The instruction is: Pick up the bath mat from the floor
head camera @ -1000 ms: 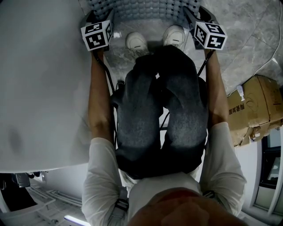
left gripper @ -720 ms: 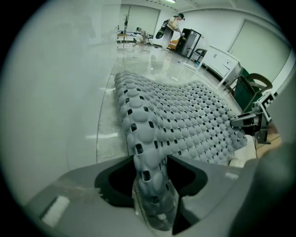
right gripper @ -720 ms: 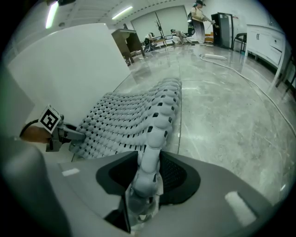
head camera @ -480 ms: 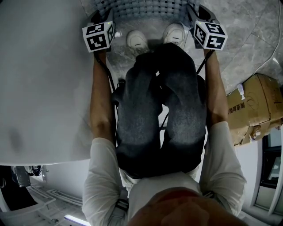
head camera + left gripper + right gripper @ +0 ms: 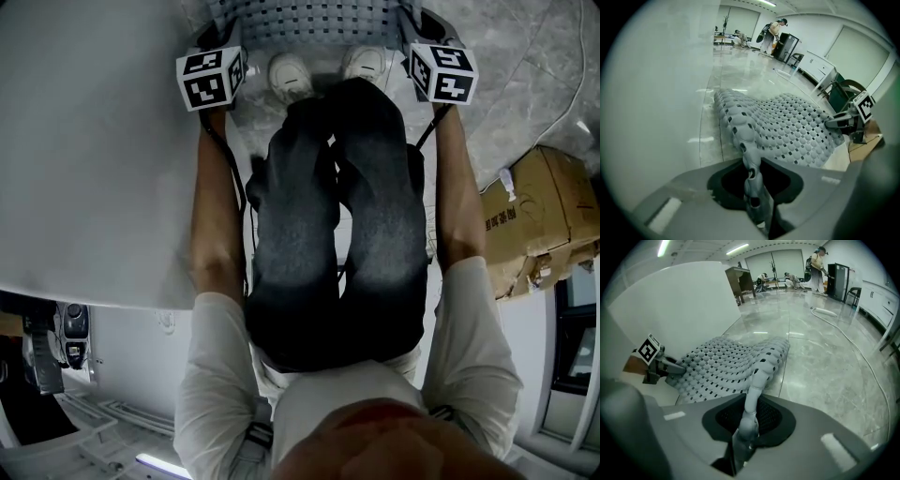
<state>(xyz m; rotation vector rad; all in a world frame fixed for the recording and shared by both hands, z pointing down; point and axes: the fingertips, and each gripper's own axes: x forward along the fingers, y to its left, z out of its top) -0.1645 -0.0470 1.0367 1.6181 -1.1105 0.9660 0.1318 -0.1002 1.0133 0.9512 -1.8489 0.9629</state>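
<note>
The grey bobbled bath mat point(image 5: 309, 17) lies on the marble floor ahead of the person's shoes. My left gripper point(image 5: 212, 37) is at its near left corner and my right gripper point(image 5: 424, 30) at its near right corner. In the left gripper view a fold of the bath mat point(image 5: 787, 131) runs into the left gripper point(image 5: 753, 190), whose jaws are closing and pinch it. In the right gripper view the bath mat's point(image 5: 724, 363) edge rises into the right gripper point(image 5: 744, 430), also closing and pressed on it. The mat's corners are lifted off the floor.
A tall white panel point(image 5: 84, 169) stands close on the left. A cardboard box point(image 5: 539, 216) sits on the right. The person's white shoes point(image 5: 289, 75) stand just behind the mat. A hose point(image 5: 843, 336) trails over the floor to the right, and people stand far off.
Both marker cubes stay at the mat's near corners and barely shift. The head view has slid, so the white panel's lower edge sits higher in the picture.
</note>
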